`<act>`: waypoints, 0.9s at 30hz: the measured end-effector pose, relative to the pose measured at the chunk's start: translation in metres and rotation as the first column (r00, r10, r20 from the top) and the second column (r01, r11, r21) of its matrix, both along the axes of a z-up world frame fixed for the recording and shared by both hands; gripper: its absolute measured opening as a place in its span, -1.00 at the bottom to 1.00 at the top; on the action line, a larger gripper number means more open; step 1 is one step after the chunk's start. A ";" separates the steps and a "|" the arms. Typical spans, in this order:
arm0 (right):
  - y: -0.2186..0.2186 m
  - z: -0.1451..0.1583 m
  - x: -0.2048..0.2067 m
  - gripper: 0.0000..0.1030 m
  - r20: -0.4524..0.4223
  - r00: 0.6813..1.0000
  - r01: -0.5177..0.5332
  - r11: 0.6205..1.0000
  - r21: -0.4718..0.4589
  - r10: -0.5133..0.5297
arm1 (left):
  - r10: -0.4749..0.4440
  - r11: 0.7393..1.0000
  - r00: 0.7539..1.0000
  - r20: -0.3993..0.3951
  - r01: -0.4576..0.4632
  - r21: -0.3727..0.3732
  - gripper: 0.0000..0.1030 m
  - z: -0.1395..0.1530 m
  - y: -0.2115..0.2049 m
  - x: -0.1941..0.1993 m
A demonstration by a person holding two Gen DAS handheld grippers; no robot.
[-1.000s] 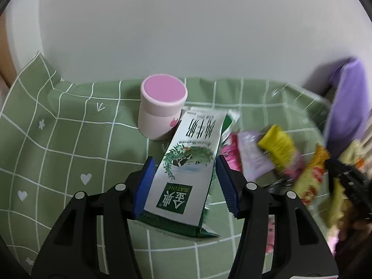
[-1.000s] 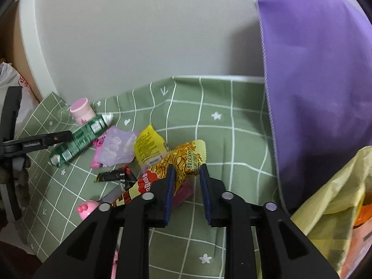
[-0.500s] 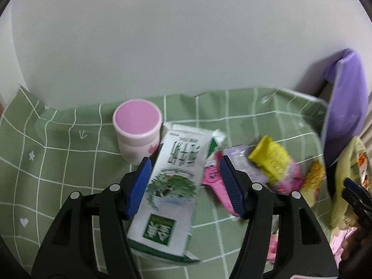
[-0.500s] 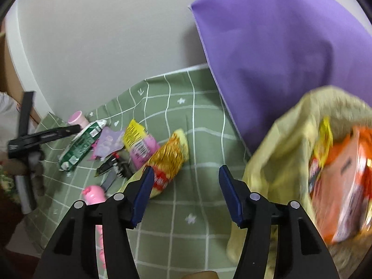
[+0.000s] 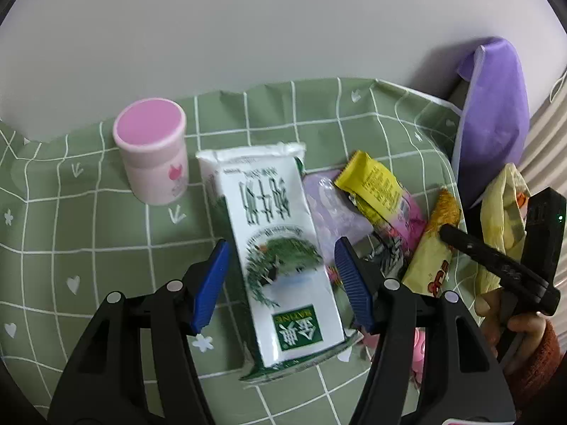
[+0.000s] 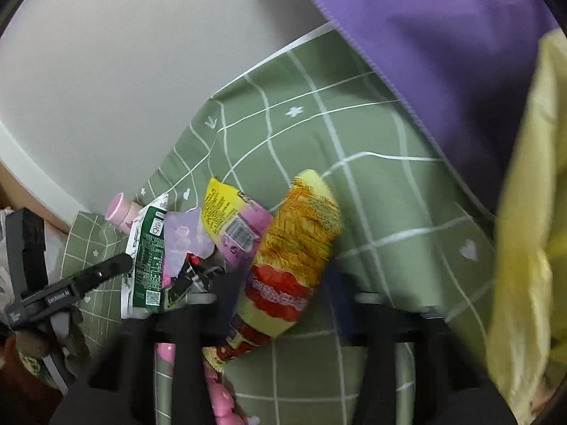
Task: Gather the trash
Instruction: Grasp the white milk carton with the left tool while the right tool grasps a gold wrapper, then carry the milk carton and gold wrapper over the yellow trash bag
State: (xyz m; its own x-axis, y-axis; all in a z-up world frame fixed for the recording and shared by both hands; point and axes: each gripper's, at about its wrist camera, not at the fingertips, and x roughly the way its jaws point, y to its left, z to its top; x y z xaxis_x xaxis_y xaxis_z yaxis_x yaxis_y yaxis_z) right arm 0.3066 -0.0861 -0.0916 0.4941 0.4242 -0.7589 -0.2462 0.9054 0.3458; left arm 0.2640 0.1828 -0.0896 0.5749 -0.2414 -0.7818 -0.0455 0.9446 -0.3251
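The orange-and-yellow snack packet (image 6: pixel 297 248) lies flat on the green checked cloth (image 6: pixel 372 134), its long axis running away from me and leaning a little right, its near end between the tips of my right gripper (image 6: pixel 283 301). Those jaws are closing around it, though blur keeps me from telling whether the pads press on it yet. It is crinkled film, puffed at the far end, red lettering nearer me. My right hand is plainly the nearer one for it; the yellow bag (image 6: pixel 531 230) gapes just to my right. My left gripper (image 5: pixel 280 283) stands wide open astride the white-and-green milk carton (image 5: pixel 276 248), which lies lengthwise between the blue pads with a gap on each side, untouched. A pink cup (image 5: pixel 152 152) stands upright beyond it, and a yellow-and-pink wrapper (image 5: pixel 379 191) lies between carton and packet.
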 end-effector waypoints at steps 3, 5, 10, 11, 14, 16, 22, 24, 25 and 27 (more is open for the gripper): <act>0.010 0.016 -0.004 -0.51 0.074 0.997 -0.029 0.995 -0.096 0.036 | 0.031 0.999 0.999 -0.036 -0.032 -0.017 0.17 0.002 0.007 0.014; 0.012 0.023 -0.006 -0.52 0.104 0.993 -0.033 0.990 -0.136 0.048 | 0.052 0.999 0.996 -0.067 -0.052 0.001 0.17 -0.001 0.005 0.027; 0.001 0.032 -0.007 -0.52 0.144 0.989 -0.014 0.980 -0.197 0.043 | 0.072 0.997 0.988 -0.136 -0.067 0.042 0.20 -0.011 -0.004 0.059; -0.003 0.033 -0.006 -0.52 0.144 0.989 -0.009 0.980 -0.200 0.039 | 0.070 0.996 0.987 -0.144 -0.062 0.061 0.20 -0.013 -0.006 0.064; -0.010 0.035 -0.007 -0.52 0.152 0.988 0.000 0.976 -0.218 0.034 | 0.094 0.995 0.981 -0.168 -0.086 0.055 0.19 -0.015 -0.003 0.071; -0.013 0.038 -0.010 -0.52 0.164 0.986 -0.003 0.973 -0.229 0.041 | 0.104 0.995 0.981 -0.166 -0.100 0.030 0.18 -0.013 0.000 0.071; -0.015 0.051 -0.015 -0.52 0.207 0.976 -0.004 0.965 -0.263 0.061 | 0.078 0.996 0.996 -0.050 -0.080 -0.025 0.16 0.013 0.000 0.050; -0.015 0.056 -0.016 -0.52 0.217 0.974 -0.002 0.964 -0.266 0.062 | 0.064 0.998 0.998 0.014 -0.064 -0.025 0.16 0.026 -0.005 0.040; -0.015 0.059 -0.018 -0.52 0.225 0.972 0.000 0.963 -0.270 0.063 | 0.058 0.998 0.997 0.045 -0.058 -0.018 0.16 0.032 -0.009 0.035; -0.014 0.063 -0.020 -0.52 0.238 0.969 0.005 0.962 -0.274 0.063 | 0.037 0.999 0.993 0.114 -0.038 0.006 0.16 0.046 -0.018 0.030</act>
